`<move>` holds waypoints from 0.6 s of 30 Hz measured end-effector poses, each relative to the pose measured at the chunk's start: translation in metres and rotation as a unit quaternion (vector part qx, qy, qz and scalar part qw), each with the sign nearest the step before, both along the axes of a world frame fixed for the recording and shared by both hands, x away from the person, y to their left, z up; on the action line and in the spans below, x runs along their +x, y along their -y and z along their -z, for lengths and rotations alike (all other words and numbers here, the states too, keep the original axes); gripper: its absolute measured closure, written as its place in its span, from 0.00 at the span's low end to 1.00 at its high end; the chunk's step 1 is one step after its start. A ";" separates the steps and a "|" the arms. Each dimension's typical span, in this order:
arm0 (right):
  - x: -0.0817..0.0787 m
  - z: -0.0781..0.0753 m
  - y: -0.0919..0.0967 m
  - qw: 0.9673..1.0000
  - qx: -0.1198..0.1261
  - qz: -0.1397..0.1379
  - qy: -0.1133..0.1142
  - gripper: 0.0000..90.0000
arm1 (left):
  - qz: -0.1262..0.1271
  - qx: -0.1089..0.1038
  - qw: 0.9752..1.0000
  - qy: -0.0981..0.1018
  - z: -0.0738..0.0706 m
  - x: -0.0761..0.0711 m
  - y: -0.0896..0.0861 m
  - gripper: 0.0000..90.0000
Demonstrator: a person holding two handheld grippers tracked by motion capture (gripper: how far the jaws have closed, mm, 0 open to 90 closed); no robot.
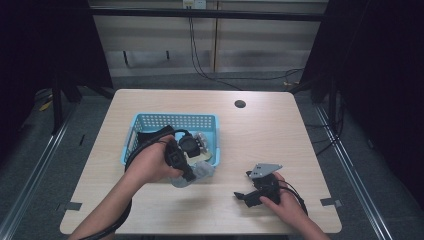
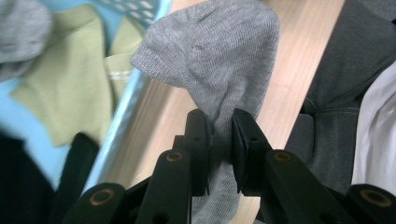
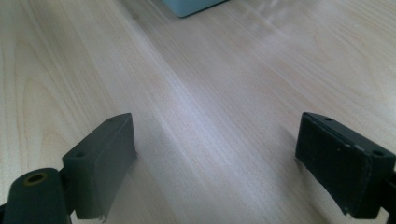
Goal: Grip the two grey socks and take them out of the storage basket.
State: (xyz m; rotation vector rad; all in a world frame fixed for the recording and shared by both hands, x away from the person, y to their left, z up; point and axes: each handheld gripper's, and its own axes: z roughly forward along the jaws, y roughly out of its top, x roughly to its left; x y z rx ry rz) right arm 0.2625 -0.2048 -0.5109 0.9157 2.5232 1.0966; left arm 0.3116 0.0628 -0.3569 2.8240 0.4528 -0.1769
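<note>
Sock (image 2: 219,60), grey knit, is pinched in your left gripper (image 2: 219,140), the jaws closed tight on a fold of it with fabric bunching above and trailing below the pads. From the high view that grey sock (image 1: 200,172) hangs at the near right corner of the blue basket (image 1: 150,120), just outside its rim and over the table (image 1: 260,135), with your left hand (image 1: 150,162) wrapped round the left gripper (image 1: 187,175) right beside it. The basket sits left of the table's middle, closer to the left edge than the right, and in the left gripper view you can see a yellow-green cloth (image 2: 70,88) and something black (image 2: 28,182) lying inside it (the black item is too blurred to name). At that view's right side there is dark grey clothing (image 2: 345,84) with a strip of white.

Move across to the right: your right gripper (image 1: 248,196) rests low over the table near the near right corner, well apart from the basket, held in your right hand (image 1: 287,205), the grey three-cornered plate (image 1: 265,169) on top. In the right gripper view its jaws stand wide apart over bare wood (image 3: 215,116), nothing between them, and a corner of the blue basket (image 3: 191,7) peeks in at the top edge.
</note>
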 end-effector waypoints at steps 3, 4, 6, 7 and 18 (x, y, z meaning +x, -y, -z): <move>0.000 0.000 0.000 1.000 0.000 0.000 0.000 0.13 | 0.010 -0.002 1.000 -0.004 0.007 -0.003 0.004 0.86; 0.000 0.000 0.000 1.000 0.000 0.000 0.000 0.13 | 0.010 -0.004 1.000 -0.005 0.009 -0.004 0.006 0.86; 0.000 0.000 0.000 1.000 0.001 0.000 -0.003 0.13 | 0.014 -0.006 1.000 -0.006 0.015 -0.007 0.009 0.86; 0.000 0.000 0.000 1.000 0.000 0.000 -0.002 0.13 | 0.014 -0.006 1.000 -0.006 0.015 -0.007 0.009 0.86; 0.000 0.000 0.000 1.000 0.001 0.000 -0.005 0.13 | 0.033 0.002 0.999 -0.015 0.042 -0.011 0.020 0.85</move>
